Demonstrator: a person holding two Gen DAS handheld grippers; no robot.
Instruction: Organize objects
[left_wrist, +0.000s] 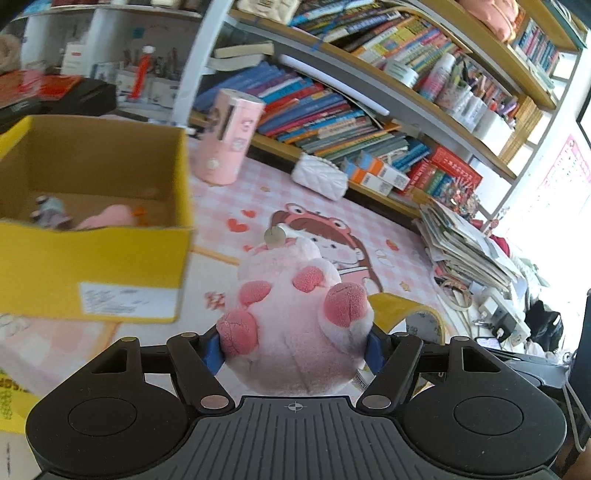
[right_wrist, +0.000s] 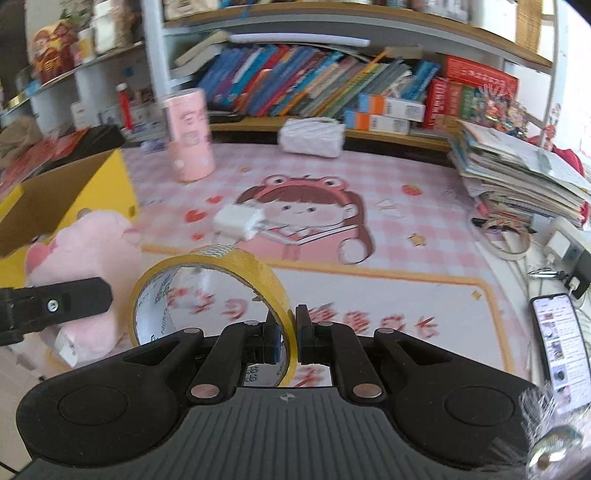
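Note:
My left gripper (left_wrist: 293, 349) is shut on a pink plush toy (left_wrist: 291, 306), its blue pads pressing the toy's sides, held above the pink desk mat (left_wrist: 229, 192). The plush (right_wrist: 85, 258) also shows at the left of the right wrist view, with a left finger (right_wrist: 59, 302) across it. My right gripper (right_wrist: 287, 339) is shut on the band of a yellow tape roll (right_wrist: 210, 269), which stands upright above the mat; the same tape roll (left_wrist: 406, 314) peeks out behind the plush. An open yellow cardboard box (left_wrist: 92, 258) sits to the left, with small toys inside.
A white charger (right_wrist: 240, 221) lies mid-mat. A pink cylinder (left_wrist: 229, 136), a white quilted pouch (left_wrist: 319, 175) and bookshelves (left_wrist: 332, 110) stand at the back. A paper stack (right_wrist: 517, 177), a ring of tape (right_wrist: 506, 236) and a phone (right_wrist: 561, 343) lie right.

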